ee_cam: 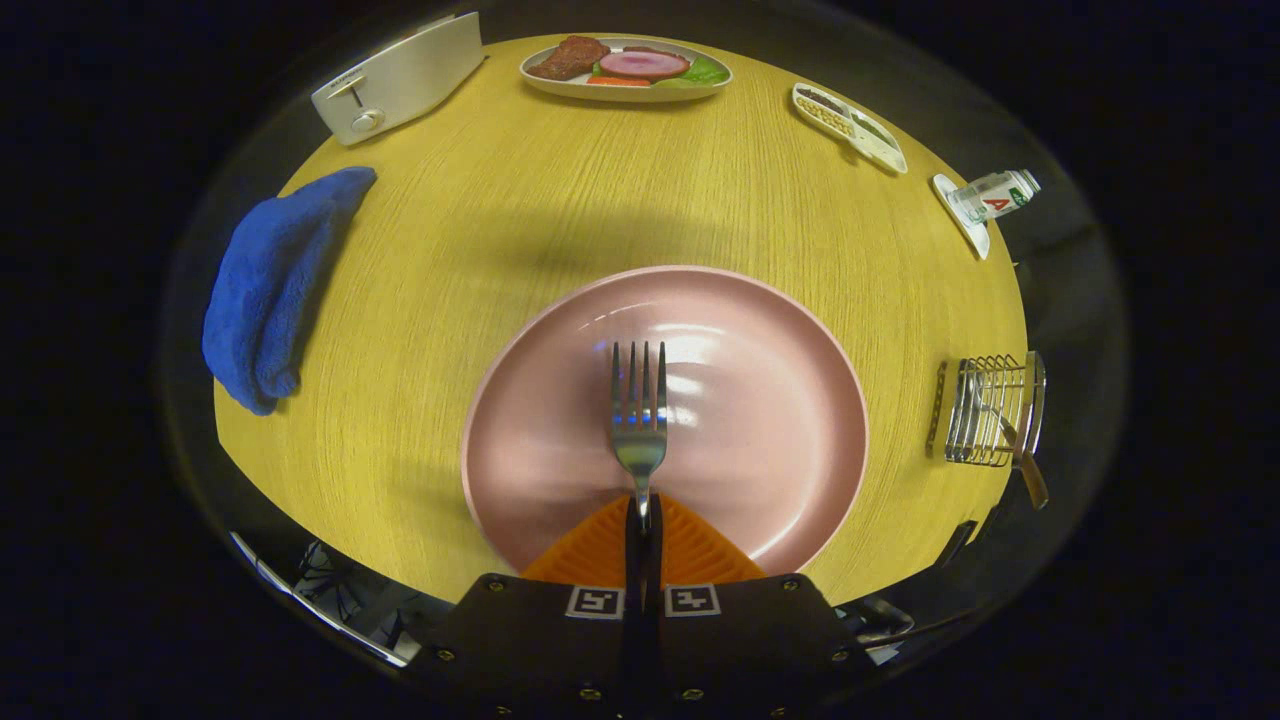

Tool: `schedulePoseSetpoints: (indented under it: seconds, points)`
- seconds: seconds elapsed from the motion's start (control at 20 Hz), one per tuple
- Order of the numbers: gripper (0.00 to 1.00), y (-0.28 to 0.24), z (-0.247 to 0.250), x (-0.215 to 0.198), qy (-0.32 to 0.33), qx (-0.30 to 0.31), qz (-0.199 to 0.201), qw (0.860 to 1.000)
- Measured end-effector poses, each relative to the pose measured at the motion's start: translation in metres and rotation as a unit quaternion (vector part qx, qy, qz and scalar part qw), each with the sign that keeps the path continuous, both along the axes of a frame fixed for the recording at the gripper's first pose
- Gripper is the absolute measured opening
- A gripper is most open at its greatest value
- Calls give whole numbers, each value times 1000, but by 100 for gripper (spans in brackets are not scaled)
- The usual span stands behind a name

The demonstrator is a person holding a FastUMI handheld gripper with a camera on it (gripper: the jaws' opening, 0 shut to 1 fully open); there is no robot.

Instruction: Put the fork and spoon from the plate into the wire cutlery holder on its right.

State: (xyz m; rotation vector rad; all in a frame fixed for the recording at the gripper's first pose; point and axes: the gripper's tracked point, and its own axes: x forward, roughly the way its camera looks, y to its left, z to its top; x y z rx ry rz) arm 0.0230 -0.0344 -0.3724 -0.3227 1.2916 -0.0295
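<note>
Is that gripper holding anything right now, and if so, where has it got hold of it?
Yes: the gripper is shut on the fork, pinching its handle just below the head, tines pointing out over the pink plate.

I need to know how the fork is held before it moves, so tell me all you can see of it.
The fork is shiny metal with four tines pointing away from the gripper. Its neck is pinched between the closed fingers, and the handle is hidden behind them. It juts straight ahead over the middle of the pink plate; whether it touches the plate is unclear.

Dark screwed gripper (643, 520); square markers
</note>
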Motion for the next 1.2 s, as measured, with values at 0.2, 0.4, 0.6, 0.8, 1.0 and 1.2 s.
schedulePoseSetpoints:
  seconds: [0.2, 0.4, 0.6, 0.8, 1.0, 1.2]
  points:
    - [1, -8, 21, 8, -18, -3, -14, 1000]
    - [1, -24, 47, 17, -40, -12, -30, 999]
    - [1, -44, 73, 24, -59, -19, -49, 997]
    - [1, -73, 99, 21, -67, -40, -69, 995]
    - [1, -108, 122, 18, -73, -56, -102, 991]
    - [1, -144, 143, 17, -76, -68, -133, 986]
